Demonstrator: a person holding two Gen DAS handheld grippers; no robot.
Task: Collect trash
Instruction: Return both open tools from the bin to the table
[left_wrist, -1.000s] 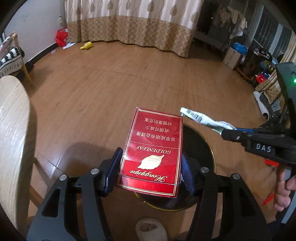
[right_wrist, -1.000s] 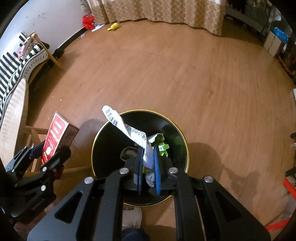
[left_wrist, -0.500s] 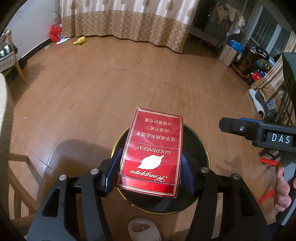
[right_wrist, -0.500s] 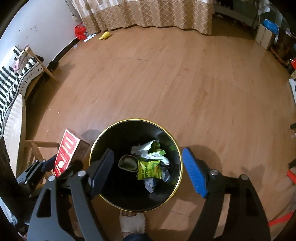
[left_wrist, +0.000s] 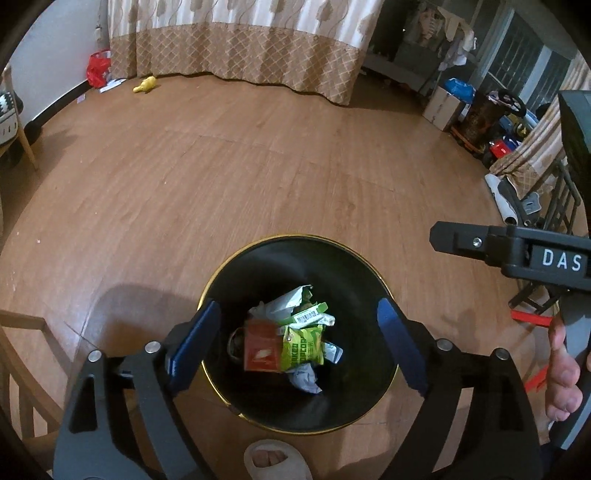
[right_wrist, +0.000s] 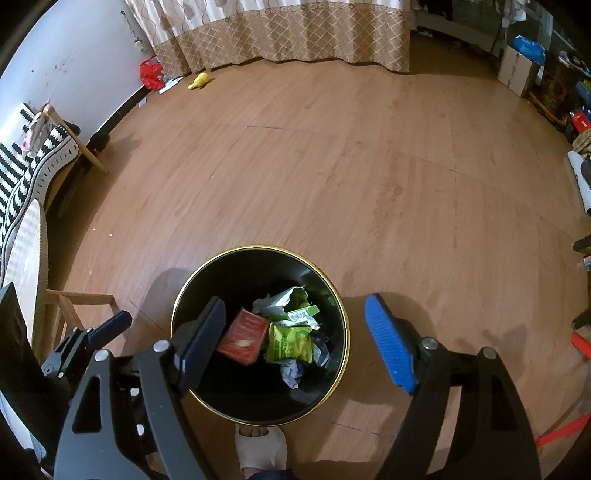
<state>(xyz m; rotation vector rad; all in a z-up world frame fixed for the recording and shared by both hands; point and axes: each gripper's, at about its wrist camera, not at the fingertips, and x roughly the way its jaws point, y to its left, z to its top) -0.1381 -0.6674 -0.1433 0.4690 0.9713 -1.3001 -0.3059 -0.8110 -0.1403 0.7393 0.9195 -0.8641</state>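
Bin (left_wrist: 258, 258): black, round, gold rim, standing on the wood floor (left_wrist: 258, 166); seen from above in both wrist views.
Red box (left_wrist: 260, 349): lying inside the bin, left of centre, touching the green packet.
Green packet (left_wrist: 303, 347): in the bin, just right of the red box, crumpled.
Other trash: white wrapper (left_wrist: 284, 304) with a barcode strip beside it at the top of the heap; grey crumpled paper (left_wrist: 304, 378) below the packet.
Left gripper (left_wrist: 297, 349): over the bin, jaws opening, wide apart; nothing between the pads, only the bin's contents far beneath.
Right gripper (right_wrist: 295, 338): also over the bin, jaws wide, nothing held.
Right hand (left_wrist: 563, 373): fingers on the right gripper's handle, at the right edge of the left wrist view.
Foot (left_wrist: 273, 459): in a pale slipper, just beside the near rim of the bin.
Room: patterned curtain (right_wrist: 295, 33) at the far wall; yellow toy (right_wrist: 198, 80) and red bag (right_wrist: 150, 74) on the floor near it.
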